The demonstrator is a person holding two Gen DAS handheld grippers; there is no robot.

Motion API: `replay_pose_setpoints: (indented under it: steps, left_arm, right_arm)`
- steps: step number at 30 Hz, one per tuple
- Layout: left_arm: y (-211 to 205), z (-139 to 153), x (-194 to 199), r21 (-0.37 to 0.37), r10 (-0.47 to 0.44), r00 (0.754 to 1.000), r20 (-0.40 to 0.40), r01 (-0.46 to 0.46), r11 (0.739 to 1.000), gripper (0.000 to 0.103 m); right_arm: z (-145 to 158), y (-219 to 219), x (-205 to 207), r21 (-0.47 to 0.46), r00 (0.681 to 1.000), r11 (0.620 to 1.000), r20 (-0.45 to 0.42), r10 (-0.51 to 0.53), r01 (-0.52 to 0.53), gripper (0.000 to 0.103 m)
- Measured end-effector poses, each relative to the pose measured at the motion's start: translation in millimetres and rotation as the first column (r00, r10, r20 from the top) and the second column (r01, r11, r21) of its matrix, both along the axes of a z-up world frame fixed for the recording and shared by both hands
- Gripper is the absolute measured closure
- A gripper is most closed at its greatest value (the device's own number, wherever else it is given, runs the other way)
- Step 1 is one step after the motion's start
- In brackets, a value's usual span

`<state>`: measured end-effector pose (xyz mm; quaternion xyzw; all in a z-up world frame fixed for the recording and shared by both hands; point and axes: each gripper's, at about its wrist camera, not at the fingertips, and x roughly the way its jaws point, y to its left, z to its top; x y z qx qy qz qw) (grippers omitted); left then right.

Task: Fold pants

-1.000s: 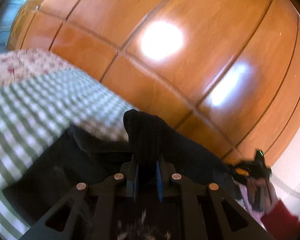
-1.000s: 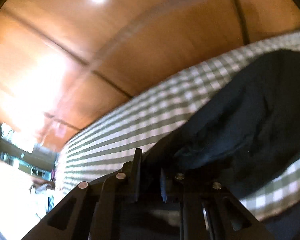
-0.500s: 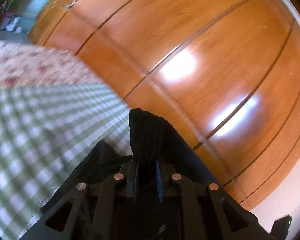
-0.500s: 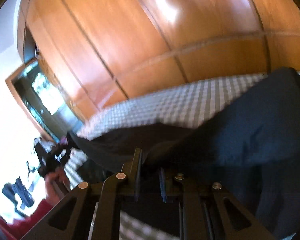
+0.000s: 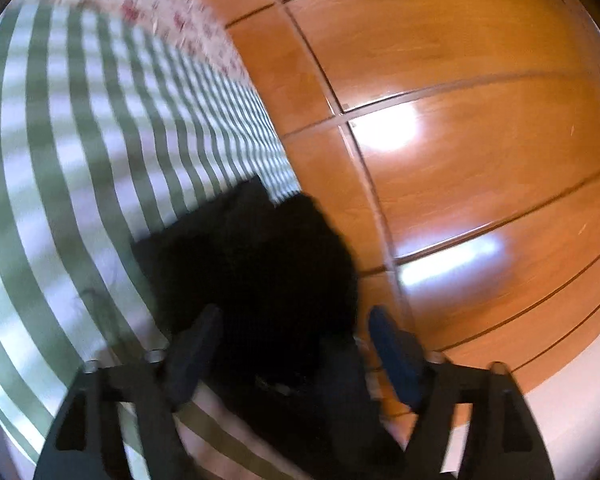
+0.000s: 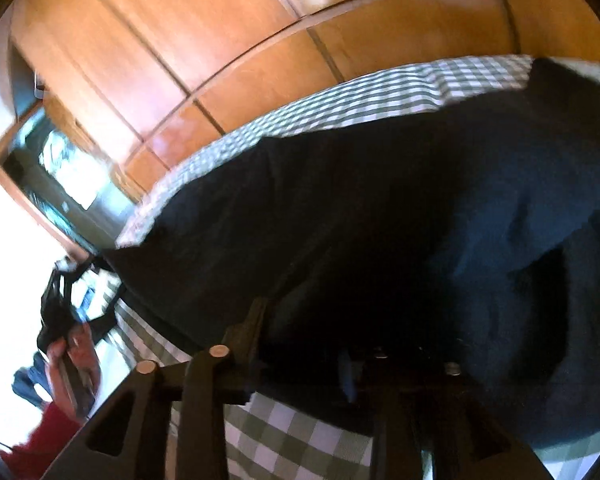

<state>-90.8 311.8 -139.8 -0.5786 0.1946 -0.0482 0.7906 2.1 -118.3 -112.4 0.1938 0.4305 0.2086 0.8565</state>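
The left tongs (image 5: 290,334) stand wide, astride a bunched end of the dark navy cloth pants (image 5: 252,256). The right tongs (image 6: 300,344) gape too, the pants draped over them. The pants lie on the green-and-white checked bedcover (image 5: 60,160). Best to lift both clear without snagging, then smooth the fold flat.

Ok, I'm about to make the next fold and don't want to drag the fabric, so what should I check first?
1. Left hand-held gripper released: ok, jaws wide apart, pants lying loose between them.
2. Right hand-held gripper released: cannot tell, dark fabric hides one finger.
3. Pants resting on the checked cover: ok.
4. Top layer smooth: not ok, a rumple shows in the right wrist view.
5. Pants fully inside the cover's edge: cannot tell.
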Motion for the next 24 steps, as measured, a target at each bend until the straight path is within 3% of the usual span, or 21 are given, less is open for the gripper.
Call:
replay_pose_setpoints:
  steps: [2,4,7,9,11,13,15,16,19,21,24]
  left_arm:
    - [-1.7,0.4,-4.7,-0.076,-0.005,1.0,0.012,0.006,0.997,0.013]
    - [-3.7,0.6,-1.8,-0.132,0.002,1.0,-0.001,-0.002,0.991,0.009]
    - [-0.6,0.6,13.0,-0.139,0.026,0.996,-0.081,-0.037,0.99,0.009]
    - [1.1,5.2,25.7,-0.138,0.045,0.99,-0.13,-0.063,0.988,0.01]
    - [3.3,10.3,38.1,-0.143,0.045,0.988,-0.147,-0.067,0.988,0.022]
    - [6.5,14.4,53.1,-0.111,0.053,0.968,-0.247,-0.083,0.99,0.06]
    - [9.5,18.2,67.5,-0.07,0.045,0.949,-0.313,-0.07,0.995,0.086]
    - [10.4,20.3,72.4,-0.064,0.039,0.947,-0.318,-0.062,0.996,0.088]
    - [15.5,37.0,81.6,-0.079,0.019,0.977,-0.212,-0.036,0.996,0.094]
    - [17.7,53.3,75.7,-0.086,0.009,0.997,-0.075,-0.016,0.996,0.094]
    - [17.3,65.2,55.7,-0.052,0.006,0.997,0.079,-0.002,0.999,0.094]
  right_arm:
    - [3.9,-13.2,2.1,0.04,0.999,0.998,-0.016,-0.051,0.052,0.053]
    - [0.5,-22.8,8.4,0.079,0.993,0.992,-0.059,-0.099,0.103,0.053]
    - [-2.3,-31.3,19.0,0.126,0.985,0.982,-0.119,-0.128,0.143,0.057]
    - [1.8,-30.2,24.4,0.123,0.983,0.981,-0.127,-0.136,0.152,0.066]
    - [10.9,-24.8,28.7,0.091,0.984,0.984,-0.109,-0.141,0.151,0.077]
    - [19.2,-22.0,31.7,0.076,0.985,0.986,-0.096,-0.141,0.148,0.081]
    - [28.9,-24.9,34.6,0.094,0.986,0.984,-0.087,-0.143,0.151,0.083]
    - [35.4,-29.0,36.0,0.117,0.987,0.981,-0.073,-0.146,0.154,0.084]
    - [64.7,-42.9,31.5,0.17,0.986,0.973,0.032,-0.164,0.156,0.084]
    - [80.0,-45.8,23.4,0.193,0.98,0.971,0.113,-0.166,0.142,0.084]
    - [79.1,-39.3,8.1,0.153,0.981,0.983,0.153,-0.12,0.096,0.084]
